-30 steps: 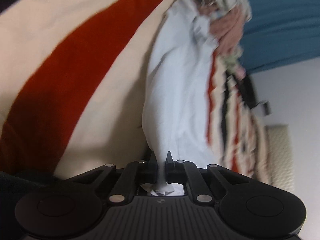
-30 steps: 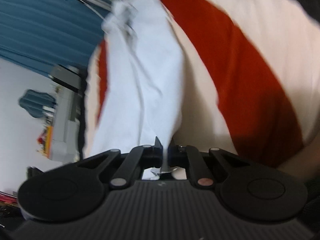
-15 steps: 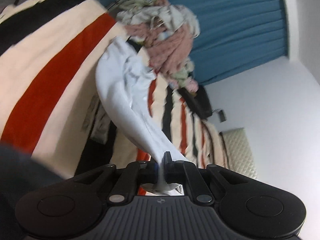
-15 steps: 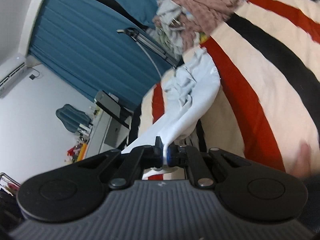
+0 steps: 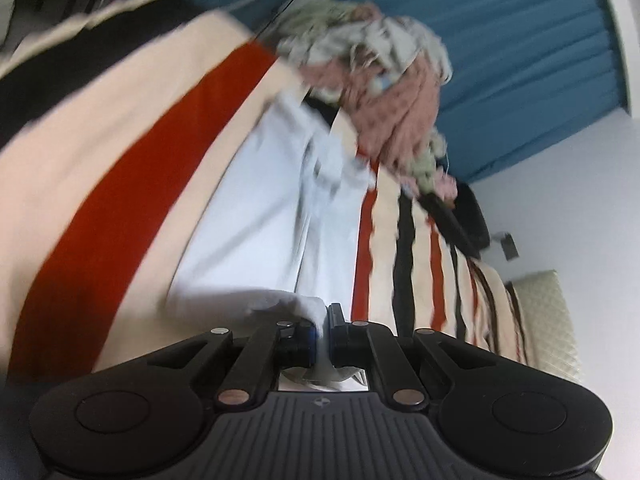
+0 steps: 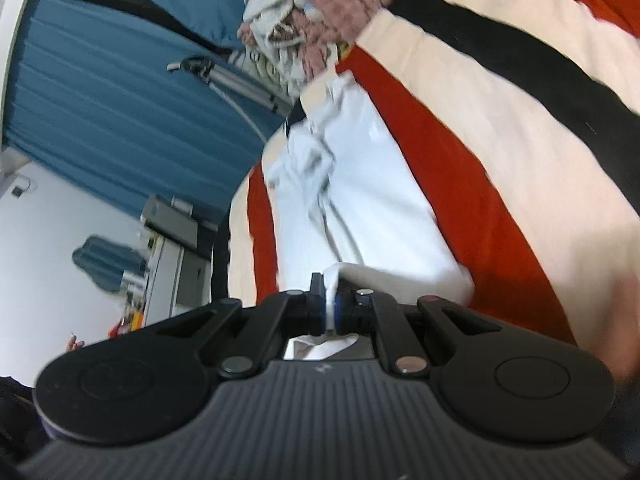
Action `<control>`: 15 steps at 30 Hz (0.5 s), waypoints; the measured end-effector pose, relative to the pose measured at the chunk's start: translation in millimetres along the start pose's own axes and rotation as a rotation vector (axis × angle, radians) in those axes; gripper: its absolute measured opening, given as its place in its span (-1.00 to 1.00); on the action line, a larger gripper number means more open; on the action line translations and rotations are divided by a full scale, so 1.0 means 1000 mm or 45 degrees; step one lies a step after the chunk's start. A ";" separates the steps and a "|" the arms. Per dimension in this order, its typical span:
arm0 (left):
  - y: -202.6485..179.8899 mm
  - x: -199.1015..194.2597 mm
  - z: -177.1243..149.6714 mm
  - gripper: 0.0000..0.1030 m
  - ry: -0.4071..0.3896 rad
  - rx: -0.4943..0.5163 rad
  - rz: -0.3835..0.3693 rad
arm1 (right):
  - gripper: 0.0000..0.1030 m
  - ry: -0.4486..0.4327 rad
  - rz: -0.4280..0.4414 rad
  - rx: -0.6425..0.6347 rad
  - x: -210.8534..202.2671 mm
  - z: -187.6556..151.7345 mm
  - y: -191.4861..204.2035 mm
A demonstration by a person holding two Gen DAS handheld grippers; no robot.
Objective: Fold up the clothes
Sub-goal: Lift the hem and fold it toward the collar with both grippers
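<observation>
Left gripper (image 5: 322, 322) clamped on a bunched edge of the white garment (image 5: 276, 216), jaws nearly together with cloth pinched between them; right gripper (image 6: 328, 304) likewise clamped on another edge of the garment (image 6: 360, 208), a fold of white cloth squeezed between its pads (image 6: 317, 300). Garment spread along the bed, lying on the striped blanket (image 5: 120, 152) between a cream band and a red one; near end turned over in a thick fold just ahead of both grippers; far end crumpled and creased, reaching to the pile (image 5: 384, 80). Pile of pink, grey and greenish clothes heaped at the far edge of the blanket (image 6: 500, 100), touching or just over the garment's far end; cannot tell which. Blue curtain (image 5: 520, 40) behind the pile; white wall (image 5: 580, 184) beside it; padded cream headboard (image 5: 544, 320) at the right of the left view. In the right view, a grey stand (image 6: 236, 84) before the curtain (image 6: 100, 80), and a cluttered desk (image 6: 172, 256) by the wall; much of both views blurred.
</observation>
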State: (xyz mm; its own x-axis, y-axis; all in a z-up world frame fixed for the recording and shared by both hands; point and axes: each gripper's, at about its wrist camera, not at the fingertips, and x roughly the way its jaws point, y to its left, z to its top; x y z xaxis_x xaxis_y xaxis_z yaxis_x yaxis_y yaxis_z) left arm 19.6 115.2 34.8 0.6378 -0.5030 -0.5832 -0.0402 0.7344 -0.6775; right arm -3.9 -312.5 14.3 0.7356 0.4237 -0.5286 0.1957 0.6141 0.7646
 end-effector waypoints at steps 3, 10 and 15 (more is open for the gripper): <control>-0.013 0.044 0.032 -0.88 -0.087 0.089 0.056 | -0.86 -0.042 -0.041 0.007 0.050 0.028 -0.001; -0.012 0.149 0.083 -0.88 -0.206 0.220 0.131 | -0.85 -0.133 -0.096 -0.004 0.160 0.085 -0.014; 0.025 0.221 0.099 -0.87 -0.180 0.221 0.156 | -0.84 -0.130 -0.044 -0.027 0.201 0.095 -0.040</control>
State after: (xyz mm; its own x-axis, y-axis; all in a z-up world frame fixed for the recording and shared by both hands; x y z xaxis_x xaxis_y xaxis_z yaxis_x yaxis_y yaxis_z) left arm 235.6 67.9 -66.7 0.7380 -0.3457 -0.5796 0.0008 0.8593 -0.5115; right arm 197.6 -315.1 -87.3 0.7908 0.3326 -0.5138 0.2096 0.6415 0.7379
